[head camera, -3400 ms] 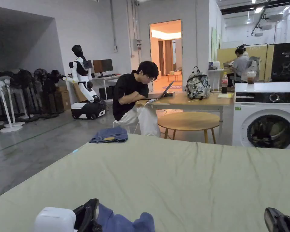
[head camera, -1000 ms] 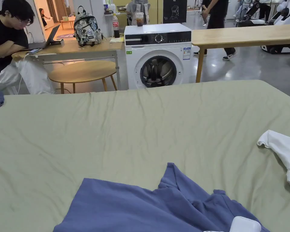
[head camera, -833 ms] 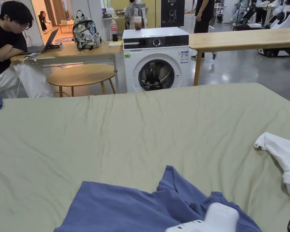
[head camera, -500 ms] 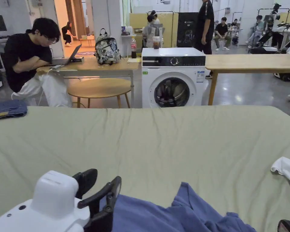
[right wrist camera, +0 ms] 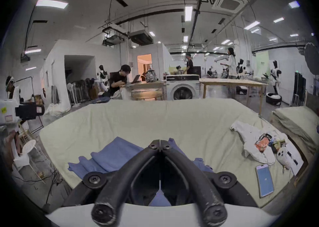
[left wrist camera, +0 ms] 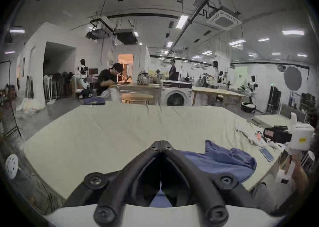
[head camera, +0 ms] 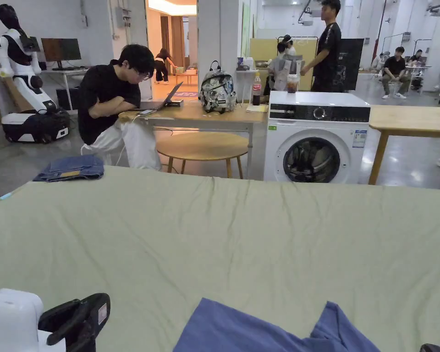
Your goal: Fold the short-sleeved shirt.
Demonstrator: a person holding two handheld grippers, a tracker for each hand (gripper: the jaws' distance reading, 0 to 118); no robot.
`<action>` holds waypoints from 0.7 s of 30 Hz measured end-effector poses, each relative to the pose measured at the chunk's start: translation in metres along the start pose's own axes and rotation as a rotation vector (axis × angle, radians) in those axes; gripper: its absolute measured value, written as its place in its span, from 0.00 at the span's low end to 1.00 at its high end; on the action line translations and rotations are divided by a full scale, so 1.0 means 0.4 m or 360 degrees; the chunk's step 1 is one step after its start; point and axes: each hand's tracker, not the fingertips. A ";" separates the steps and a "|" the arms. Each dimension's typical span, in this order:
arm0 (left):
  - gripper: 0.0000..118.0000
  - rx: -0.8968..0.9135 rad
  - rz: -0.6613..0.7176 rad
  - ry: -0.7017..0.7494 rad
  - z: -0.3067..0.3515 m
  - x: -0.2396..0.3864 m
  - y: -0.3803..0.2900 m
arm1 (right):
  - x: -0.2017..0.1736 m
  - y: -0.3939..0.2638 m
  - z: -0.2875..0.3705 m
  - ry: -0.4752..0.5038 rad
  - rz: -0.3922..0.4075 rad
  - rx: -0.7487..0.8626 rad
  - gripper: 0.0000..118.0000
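Green sheeting covers the wide surface (head camera: 242, 238) in front of me. On its near edge lies the blue shirt (head camera: 260, 332), rumpled, one layer doubled over at its left end. A white garment (right wrist camera: 250, 137) sits well apart to the right, with a phone (right wrist camera: 264, 179) near it. My left gripper (left wrist camera: 160, 144) hangs above the shirt's left end, fingers pressed together on nothing. My right gripper (right wrist camera: 160, 142) is over the shirt too, its fingers likewise closed and empty.
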 end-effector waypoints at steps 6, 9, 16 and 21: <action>0.00 -0.0111 -0.0055 -0.0139 -0.089 0.028 0.023 | 0.019 -0.013 0.005 -0.0007 -0.0017 -0.0021 0.00; 0.00 -0.0217 -0.0061 -0.0278 -0.185 0.040 0.045 | 0.046 -0.035 0.009 0.0019 -0.0059 -0.0068 0.00; 0.60 -0.0771 0.0035 -0.0410 -0.617 0.005 -0.020 | 0.140 -0.108 -0.004 -0.0050 -0.0204 -0.0192 0.00; 0.63 -0.1119 0.0116 -0.0261 -0.904 -0.003 -0.136 | 0.221 -0.159 -0.021 -0.0169 -0.0328 -0.0290 0.00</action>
